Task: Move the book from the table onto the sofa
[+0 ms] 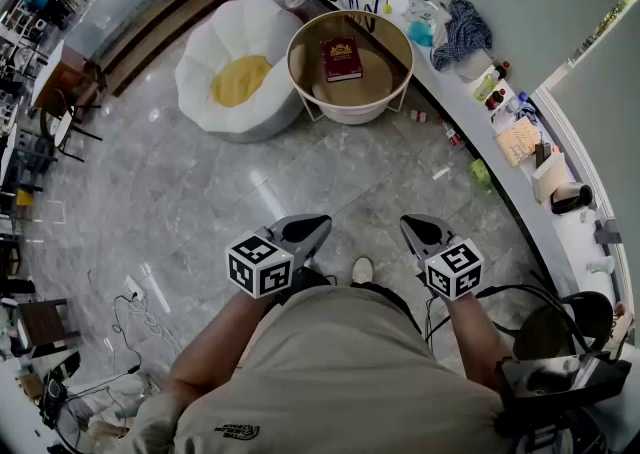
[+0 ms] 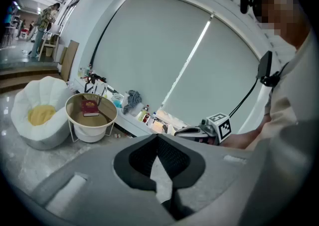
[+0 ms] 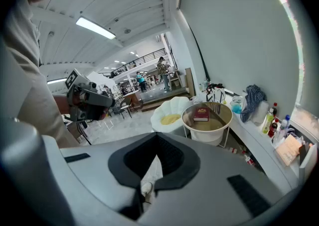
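Observation:
A dark red book [image 1: 341,59] lies flat on the round wooden-topped table [image 1: 300,52] far ahead of me. Just left of the table sits the white petal-shaped sofa [image 1: 205,57] with a yellow seat cushion. My left gripper [image 1: 316,223] and right gripper [image 1: 411,226] are held side by side at waist height, well short of the table, both shut and empty. From the left gripper view the book [image 2: 90,107] is small at the left, with the sofa [image 2: 30,130] beside it. In the right gripper view the book [image 3: 201,114] rests on the table [image 3: 224,120], and the sofa [image 3: 164,106] is behind it.
A long white counter [image 1: 520,177] curves along the right, loaded with bottles, a blue cloth [image 1: 462,30] and boxes. A green bottle [image 1: 481,175] and small items lie on the marble floor by it. Cables [image 1: 140,327] trail at lower left. Steps [image 1: 170,17] rise at top left.

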`<state>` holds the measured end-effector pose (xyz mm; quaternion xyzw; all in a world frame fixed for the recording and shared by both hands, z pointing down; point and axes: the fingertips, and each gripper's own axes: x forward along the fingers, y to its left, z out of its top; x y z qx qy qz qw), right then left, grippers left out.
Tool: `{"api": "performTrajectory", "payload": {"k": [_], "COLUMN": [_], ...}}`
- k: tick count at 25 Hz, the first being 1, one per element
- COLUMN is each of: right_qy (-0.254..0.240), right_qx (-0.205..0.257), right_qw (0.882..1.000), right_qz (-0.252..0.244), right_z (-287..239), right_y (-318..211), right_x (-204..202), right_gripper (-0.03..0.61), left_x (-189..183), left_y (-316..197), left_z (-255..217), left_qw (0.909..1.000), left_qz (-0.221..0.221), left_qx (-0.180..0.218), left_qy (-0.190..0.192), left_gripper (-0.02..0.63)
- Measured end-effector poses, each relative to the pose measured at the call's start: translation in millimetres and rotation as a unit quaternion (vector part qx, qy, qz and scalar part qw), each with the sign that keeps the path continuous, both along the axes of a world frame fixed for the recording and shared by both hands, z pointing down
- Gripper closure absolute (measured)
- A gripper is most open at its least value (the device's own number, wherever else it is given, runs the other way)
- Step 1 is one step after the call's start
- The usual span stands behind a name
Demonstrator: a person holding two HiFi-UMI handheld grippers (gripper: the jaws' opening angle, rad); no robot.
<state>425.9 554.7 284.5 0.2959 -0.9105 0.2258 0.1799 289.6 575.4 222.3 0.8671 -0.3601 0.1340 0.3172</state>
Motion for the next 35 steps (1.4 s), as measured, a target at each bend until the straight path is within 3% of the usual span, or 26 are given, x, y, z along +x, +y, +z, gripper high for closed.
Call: {"api": "performTrajectory", "payload": {"k": [11,19,25,28,35], "right_qy": [0.026,0.061,0.067,0.073,0.064], "right_qx": [-0.001,-0.027,-0.018,-0.039,-0.105], "right_qw": [1.0,0.997,0.995,0.993,0.985], "right_qz": [-0.013,0.044,0.073,0.084,0.12], "right_z": [10.7,12.1,18.2,35.1,87.0], "right_y": [-64.8,-143.7,-200.4,-222.0,-307.1], "right_x": [-82.4,-173.5,-245.4,-260.7,-245.6], "right_gripper": [0.568,0.566,0.553,0.453,0.418], "left_x": [-97.4,-206.8,-287.3,-304.9,-294.6], "left_y": [-61.4,-148.8,-205.3,-231.1,-320.0], "left_z": [20.1,22.0,47.1,61.1,98.2], "left_qw": [0.9996,0.999,0.9982,0.9971,0.9933], "left_qz": [-0.022,0.012,0.055,0.065,0.058], "left_qx": [-0.005,-0.007,-0.018,-0.034,-0.088], "left_qy": [0.018,0.042,0.016,0.018,0.049], "left_gripper": [0.606,0.606,0.581,0.524,0.452]}}
